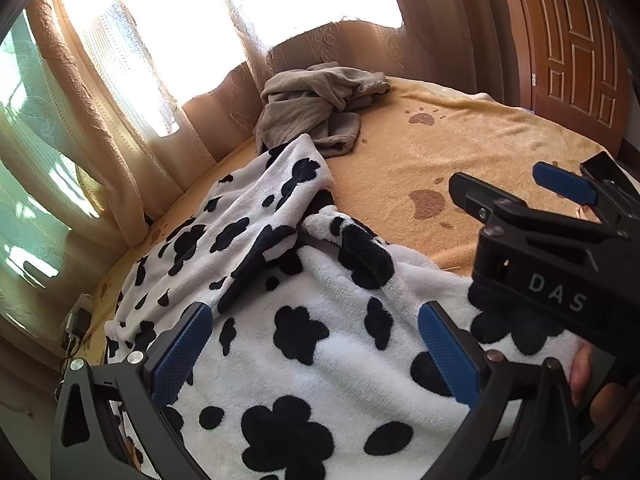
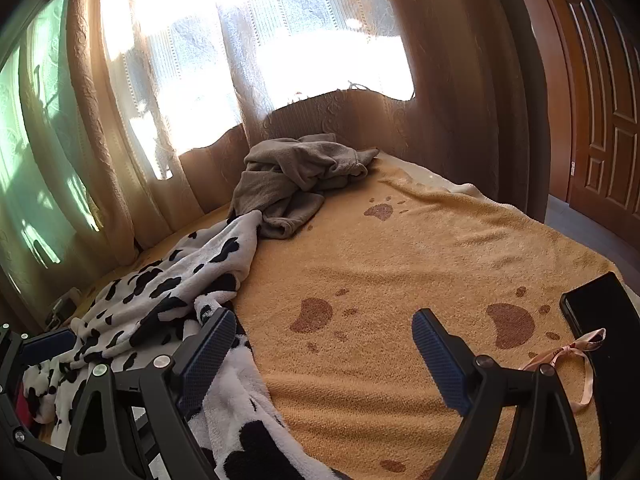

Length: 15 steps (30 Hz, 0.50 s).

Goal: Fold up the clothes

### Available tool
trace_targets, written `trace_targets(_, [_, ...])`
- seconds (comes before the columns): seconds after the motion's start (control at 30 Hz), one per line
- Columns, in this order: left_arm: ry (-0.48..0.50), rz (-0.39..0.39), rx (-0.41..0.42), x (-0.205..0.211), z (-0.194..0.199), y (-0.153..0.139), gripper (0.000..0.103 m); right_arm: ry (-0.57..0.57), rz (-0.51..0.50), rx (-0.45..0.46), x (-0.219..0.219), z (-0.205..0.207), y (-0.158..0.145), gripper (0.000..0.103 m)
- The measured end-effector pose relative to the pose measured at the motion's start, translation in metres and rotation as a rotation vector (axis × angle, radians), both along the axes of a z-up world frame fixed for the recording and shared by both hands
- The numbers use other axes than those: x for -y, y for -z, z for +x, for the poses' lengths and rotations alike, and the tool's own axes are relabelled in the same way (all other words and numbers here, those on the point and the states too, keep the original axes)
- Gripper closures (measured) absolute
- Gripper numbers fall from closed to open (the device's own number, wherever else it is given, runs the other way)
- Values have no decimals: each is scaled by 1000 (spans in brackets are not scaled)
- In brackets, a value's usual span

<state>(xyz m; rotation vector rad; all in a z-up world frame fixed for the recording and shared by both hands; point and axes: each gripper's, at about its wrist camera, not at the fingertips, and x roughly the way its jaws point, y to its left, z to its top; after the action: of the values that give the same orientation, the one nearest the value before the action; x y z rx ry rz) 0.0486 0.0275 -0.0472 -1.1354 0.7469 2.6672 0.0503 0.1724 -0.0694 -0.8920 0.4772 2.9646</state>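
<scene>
Spread unevenly across the left half of an orange bed cover [image 2: 400, 248]: a cow-print fleece [image 1: 320, 320], rumpled, one long limb trailing toward the curtains [image 1: 120, 120], its far tip touching a grey garment [image 1: 316, 108] heaped at the head of the bed. Poised above the fleece's broad near panel, the left gripper [image 1: 316, 354], blue pads spread wide, nothing pinched between them. Off to the right, the right gripper [image 2: 324, 356], likewise gaping and empty, hanging mostly over bare cover beside the fleece's right edge, with its left finger over the spotted cloth. Near the bed's right edge, a dark phone [image 2: 600, 320] and a pink ribbon [image 2: 576, 356], well clear of the work. Judged step in hand: taking hold of the fleece to flatten it before any fold. Best done by picking two matching points, a corner or hem for each claw, rather than a fistful from the middle; lifting, drawing apart until the bunched ridge in the centre smooths out, and keeping the trailing limb from snagging the grey heap. Thick pile likely to slip from a shallow bite, so a deep pinch advised.
</scene>
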Motion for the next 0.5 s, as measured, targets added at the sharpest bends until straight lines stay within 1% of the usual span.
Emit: trace_targets(0.5, [11,-10,0,-4,-3,0,0,-2,0,5,2,-1,0,11])
